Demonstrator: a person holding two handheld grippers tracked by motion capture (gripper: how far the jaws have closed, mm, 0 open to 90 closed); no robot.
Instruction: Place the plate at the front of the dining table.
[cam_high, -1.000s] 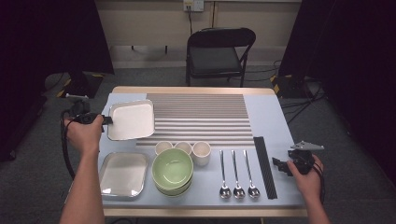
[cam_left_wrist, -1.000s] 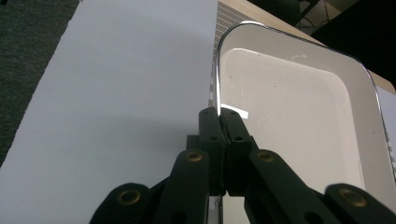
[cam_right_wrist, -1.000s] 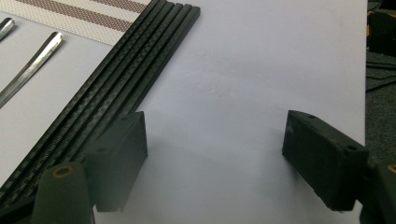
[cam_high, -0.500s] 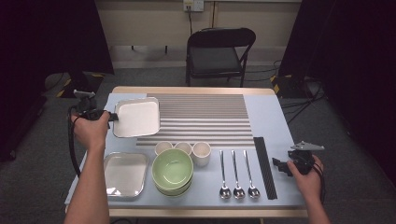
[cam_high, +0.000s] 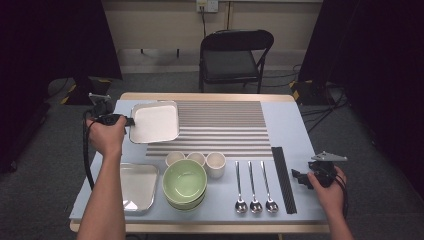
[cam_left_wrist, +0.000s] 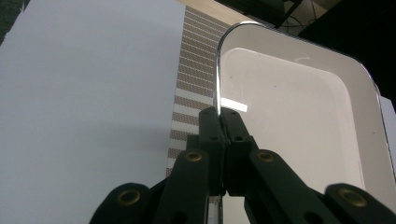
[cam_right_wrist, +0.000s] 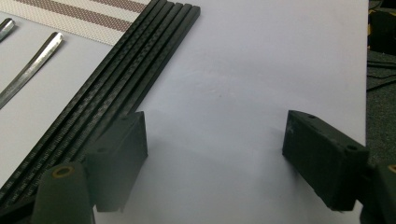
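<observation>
The tabletop (cam_high: 295, 130), covered in pale blue-grey, spreads across the middle of the high view, with a striped placemat (cam_high: 225, 125) lying over its upper centre. At the upper left of the frame a white rectangular tray (cam_high: 156, 122) sits with its right part over the left edge of the placemat; whether it rests flat or is lifted slightly cannot be told. The left hand-held gripper (cam_high: 131, 121) has its jaws shut tight on the tray's left rim, and in the left gripper view the two black pads (cam_left_wrist: 223, 122) pinch that thin metal rim at lower centre, the tray (cam_left_wrist: 299, 112) spreading away to the right. A second, metal tray (cam_high: 136, 186) lies at the lower left of the high view, beside a stack of green bowls (cam_high: 185, 182) at lower centre. Black chopsticks (cam_high: 283, 177) lie in a long strip right of centre, and in the right gripper view they run from top centre to lower left (cam_right_wrist: 116, 88). Three small cups (cam_high: 196, 160) stand in a row just above the bowls, and three spoons (cam_high: 255, 187) lie side by side between bowls and chopsticks. The right hand-held gripper (cam_high: 298, 176) sits at the lower right just beside the chopsticks, its jaws spread wide with nothing but bare tabletop between them
</observation>
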